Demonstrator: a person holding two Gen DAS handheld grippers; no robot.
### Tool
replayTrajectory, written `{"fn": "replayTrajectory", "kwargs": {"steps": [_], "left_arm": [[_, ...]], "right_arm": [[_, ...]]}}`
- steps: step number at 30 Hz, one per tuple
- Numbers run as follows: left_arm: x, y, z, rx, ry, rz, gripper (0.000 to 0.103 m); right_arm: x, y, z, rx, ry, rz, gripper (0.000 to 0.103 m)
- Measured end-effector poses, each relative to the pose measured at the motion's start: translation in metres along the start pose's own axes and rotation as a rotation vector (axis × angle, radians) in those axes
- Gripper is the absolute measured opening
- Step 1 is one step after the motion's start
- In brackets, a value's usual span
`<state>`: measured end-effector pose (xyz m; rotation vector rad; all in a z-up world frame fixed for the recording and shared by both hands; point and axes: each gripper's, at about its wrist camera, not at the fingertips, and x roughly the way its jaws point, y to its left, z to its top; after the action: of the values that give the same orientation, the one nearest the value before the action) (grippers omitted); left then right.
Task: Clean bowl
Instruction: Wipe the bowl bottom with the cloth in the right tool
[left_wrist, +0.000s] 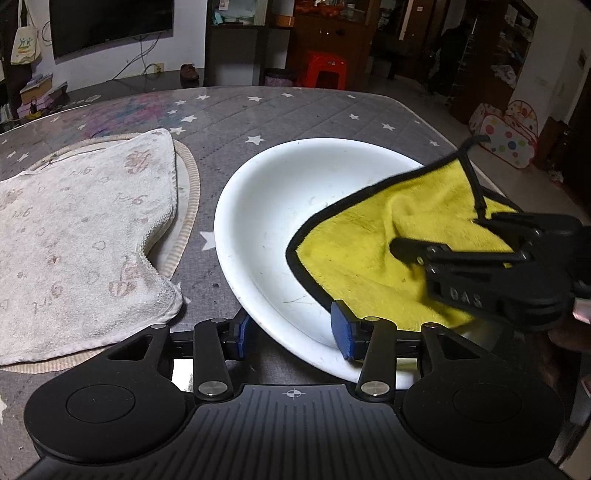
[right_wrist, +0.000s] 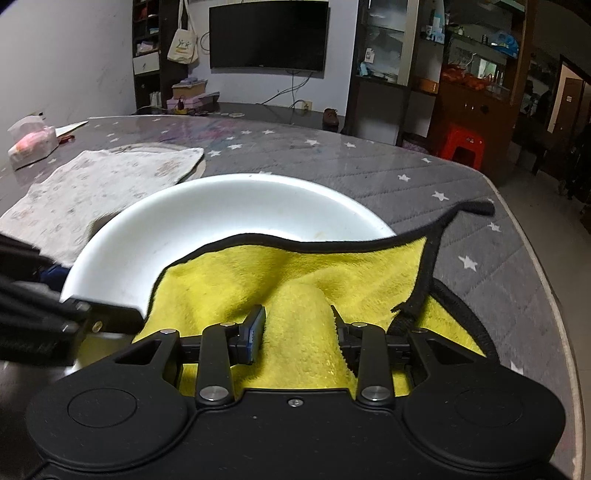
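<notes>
A white bowl (left_wrist: 280, 206) sat on a grey, star-printed table cover (left_wrist: 295, 110), directly ahead of the left gripper (left_wrist: 291, 328), whose blue-padded fingers (left_wrist: 341, 332) stood apart on either side of the bowl's near rim, one outside the wall and one inside; whether the pads pressed the rim could not be told. A yellow cloth (left_wrist: 388, 236) with black edging lay inside the bowl's right half and spilled over the rim toward the right gripper (right_wrist: 295, 328). That gripper's jaws were closed on a raised fold of the cloth, which bulged up between them, in the right wrist view. In the left wrist view the right gripper reached in from the right, over the cloth and low above the bowl. To the left of the left gripper, just beside the bowl but apart from it, a worn white towel (left_wrist: 81, 236) lay flat on a beige-rimmed mat (left_wrist: 188, 206). Beyond the table, a red stool (left_wrist: 325, 68) stood on the floor and a dark television (right_wrist: 269, 35) hung on the far wall.
</notes>
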<state>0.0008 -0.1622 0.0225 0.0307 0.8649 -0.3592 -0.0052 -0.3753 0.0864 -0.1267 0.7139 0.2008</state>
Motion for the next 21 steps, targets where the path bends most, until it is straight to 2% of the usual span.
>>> {"fn": "replayTrajectory", "kwargs": {"steps": [5, 15, 21], "left_arm": [[-0.002, -0.003, -0.002, 0.003, -0.002, 0.007, 0.047], [-0.006, -0.008, -0.003, -0.022, 0.017, 0.002, 0.048], [-0.007, -0.009, -0.004, -0.04, 0.023, 0.002, 0.047]], "right_arm": [[0.013, 0.0, 0.012, -0.004, 0.007, -0.001, 0.038], [0.01, 0.001, 0.018, -0.03, 0.031, 0.01, 0.038], [0.008, 0.002, 0.021, -0.045, 0.046, 0.017, 0.042]]}}
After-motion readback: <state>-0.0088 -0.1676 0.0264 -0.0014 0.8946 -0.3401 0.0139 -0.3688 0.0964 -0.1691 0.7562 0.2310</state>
